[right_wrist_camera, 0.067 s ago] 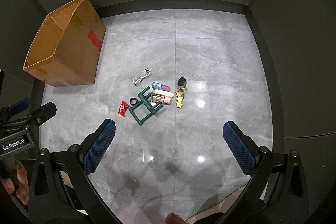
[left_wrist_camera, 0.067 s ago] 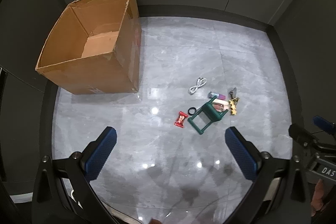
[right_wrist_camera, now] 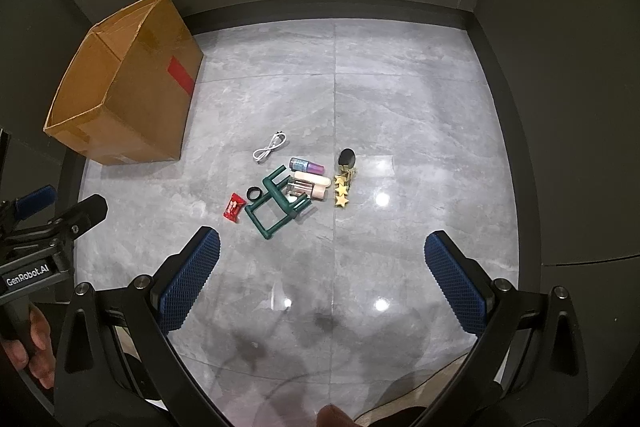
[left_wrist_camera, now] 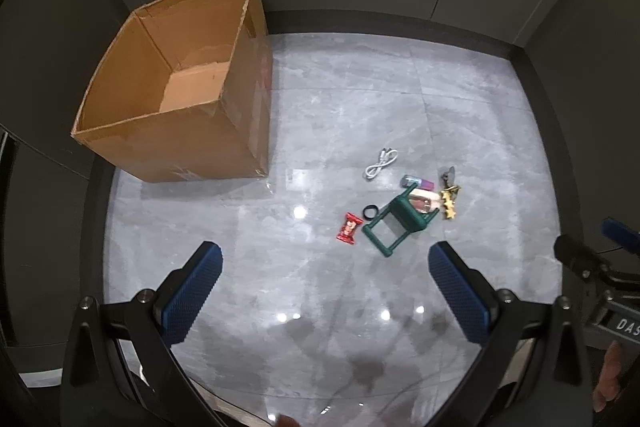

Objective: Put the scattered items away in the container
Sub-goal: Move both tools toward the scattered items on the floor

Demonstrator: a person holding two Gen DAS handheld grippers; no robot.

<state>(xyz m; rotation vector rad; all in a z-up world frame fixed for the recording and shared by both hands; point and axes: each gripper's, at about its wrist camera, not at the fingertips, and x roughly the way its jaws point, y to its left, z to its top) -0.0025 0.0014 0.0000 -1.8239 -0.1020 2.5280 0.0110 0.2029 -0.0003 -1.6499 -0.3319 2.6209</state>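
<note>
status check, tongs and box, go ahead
Left tongs open, right tongs open, both empty. Cardboard box empty, items clustered on floor. Path clear.

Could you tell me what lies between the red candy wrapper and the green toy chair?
A small black ring lies between the red candy wrapper and green toy chair, clearest in the right wrist view.

Both wrist fisheyes high above floor (left_wrist_camera: 360,99), angled down toward far wall; left view nearer cardboard box (left_wrist_camera: 172,115); both share box and item cluster.

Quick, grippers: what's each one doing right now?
Left gripper: open, holding nothing, above the floor.
Right gripper: open, holding nothing.
</note>
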